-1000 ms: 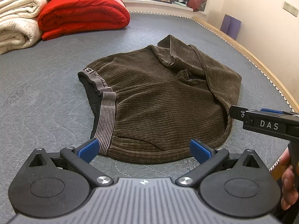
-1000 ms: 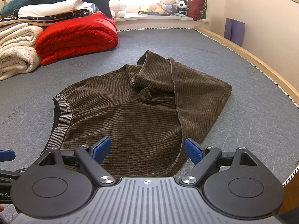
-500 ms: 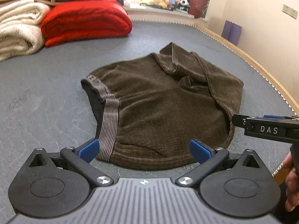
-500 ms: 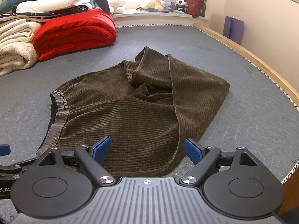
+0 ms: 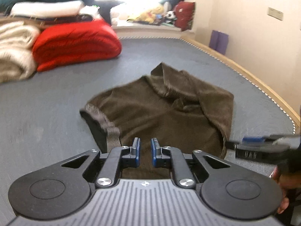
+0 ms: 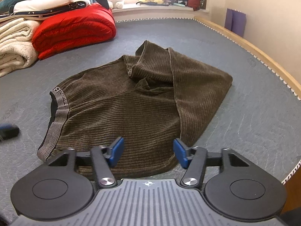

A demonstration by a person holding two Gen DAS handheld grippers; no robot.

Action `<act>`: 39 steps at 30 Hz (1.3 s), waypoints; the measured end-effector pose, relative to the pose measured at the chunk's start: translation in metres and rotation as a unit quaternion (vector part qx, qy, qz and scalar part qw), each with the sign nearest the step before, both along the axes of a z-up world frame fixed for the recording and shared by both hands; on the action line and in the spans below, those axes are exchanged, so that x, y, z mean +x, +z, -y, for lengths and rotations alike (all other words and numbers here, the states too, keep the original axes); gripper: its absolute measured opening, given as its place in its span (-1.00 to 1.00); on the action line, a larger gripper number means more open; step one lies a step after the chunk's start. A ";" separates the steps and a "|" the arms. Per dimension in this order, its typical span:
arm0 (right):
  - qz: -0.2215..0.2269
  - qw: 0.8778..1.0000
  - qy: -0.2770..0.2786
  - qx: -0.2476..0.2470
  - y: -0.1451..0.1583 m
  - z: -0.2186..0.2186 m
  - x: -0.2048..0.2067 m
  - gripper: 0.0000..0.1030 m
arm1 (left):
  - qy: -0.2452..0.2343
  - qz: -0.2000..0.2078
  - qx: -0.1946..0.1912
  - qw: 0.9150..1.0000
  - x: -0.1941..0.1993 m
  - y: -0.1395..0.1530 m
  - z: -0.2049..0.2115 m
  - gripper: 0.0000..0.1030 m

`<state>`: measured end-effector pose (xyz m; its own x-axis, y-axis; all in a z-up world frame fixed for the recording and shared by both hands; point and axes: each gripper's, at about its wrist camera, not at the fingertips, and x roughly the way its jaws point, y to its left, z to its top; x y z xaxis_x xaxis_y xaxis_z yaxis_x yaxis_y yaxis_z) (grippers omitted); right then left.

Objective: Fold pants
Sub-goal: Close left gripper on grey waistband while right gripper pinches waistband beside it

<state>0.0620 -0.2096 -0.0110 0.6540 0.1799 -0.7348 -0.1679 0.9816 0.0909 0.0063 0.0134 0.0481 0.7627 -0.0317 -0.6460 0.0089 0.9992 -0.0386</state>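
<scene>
A folded red quilt (image 6: 75,28) lies at ten o'clock beyond the brown corduroy pants (image 6: 135,101), nothing between. The left gripper (image 5: 145,149) has narrowed to a slim gap over the hem; the right gripper (image 6: 148,150) stays wide apart.

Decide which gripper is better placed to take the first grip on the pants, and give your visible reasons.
Probably the left. The left gripper has narrowed to a small gap over the near edge of the pants, beside the waistband. The right gripper is wide open.
</scene>
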 end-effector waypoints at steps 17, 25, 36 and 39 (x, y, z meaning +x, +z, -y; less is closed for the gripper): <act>0.006 0.982 0.186 -0.011 -0.010 -0.104 -0.012 -0.13 | 0.095 -0.144 -0.176 0.969 0.120 -0.075 -0.130 -0.44; -0.011 0.957 0.277 -0.081 -0.043 -0.169 -0.010 0.23 | 0.120 -0.199 -0.233 0.944 0.161 -0.118 -0.152 0.10; -0.050 0.928 0.334 -0.157 -0.097 -0.218 0.002 0.37 | 0.110 -0.266 -0.235 0.929 0.200 -0.178 -0.148 0.54; -0.044 0.929 0.335 -0.152 -0.098 -0.219 0.001 0.37 | 0.092 -0.250 -0.220 0.938 0.202 -0.180 -0.139 0.58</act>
